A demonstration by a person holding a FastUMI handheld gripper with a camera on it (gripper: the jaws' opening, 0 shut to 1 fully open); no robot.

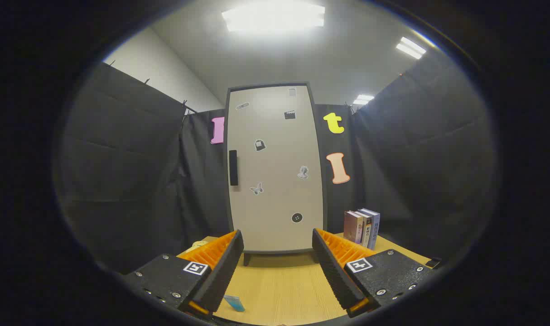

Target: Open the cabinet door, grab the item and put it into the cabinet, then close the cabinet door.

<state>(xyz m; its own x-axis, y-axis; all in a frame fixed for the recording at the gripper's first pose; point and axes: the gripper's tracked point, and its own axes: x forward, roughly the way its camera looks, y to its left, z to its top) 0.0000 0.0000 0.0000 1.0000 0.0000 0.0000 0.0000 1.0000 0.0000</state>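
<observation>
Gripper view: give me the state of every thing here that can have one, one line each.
Cabinet door: closed, handle untouched.
Gripper: open, fingers spread, nothing between them, short of the cabinet.
Books: upright, standing together on the table right of the cabinet.

Booth interior. A light wooden bench (279, 285) forms the floor of the scene. Black cloth walls (130, 181) rise behind and to both sides of the bench. Above the cloth, a pale room wall (157, 68) meets a white ceiling (302, 59), where bright rectangular light panels (273, 16) glow directly over the bench.
</observation>
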